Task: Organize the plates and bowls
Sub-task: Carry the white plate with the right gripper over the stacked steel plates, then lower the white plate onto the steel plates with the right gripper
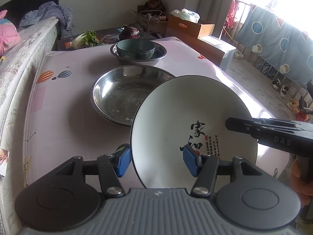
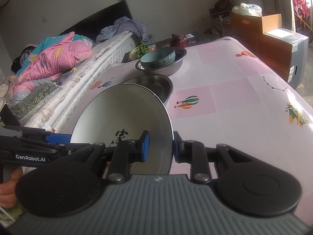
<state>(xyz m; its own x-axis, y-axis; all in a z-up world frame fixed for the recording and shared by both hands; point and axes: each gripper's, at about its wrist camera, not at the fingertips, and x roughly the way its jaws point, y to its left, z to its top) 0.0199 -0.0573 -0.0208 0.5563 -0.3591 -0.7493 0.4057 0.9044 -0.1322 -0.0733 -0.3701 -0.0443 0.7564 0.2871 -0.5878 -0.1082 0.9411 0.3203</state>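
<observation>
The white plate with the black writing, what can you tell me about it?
The white plate looks like glazed ceramic, shallow and round with a thin dark rim and black calligraphy plus a small red seal inside. It is tilted, lifted above the pink table, in front of a steel basin. The right gripper pinches its rim; the left gripper straddles the opposite edge, its fingers apparently apart.

White plate (black calligraphy, dark rim) tilted above table, near steel basin.
</observation>
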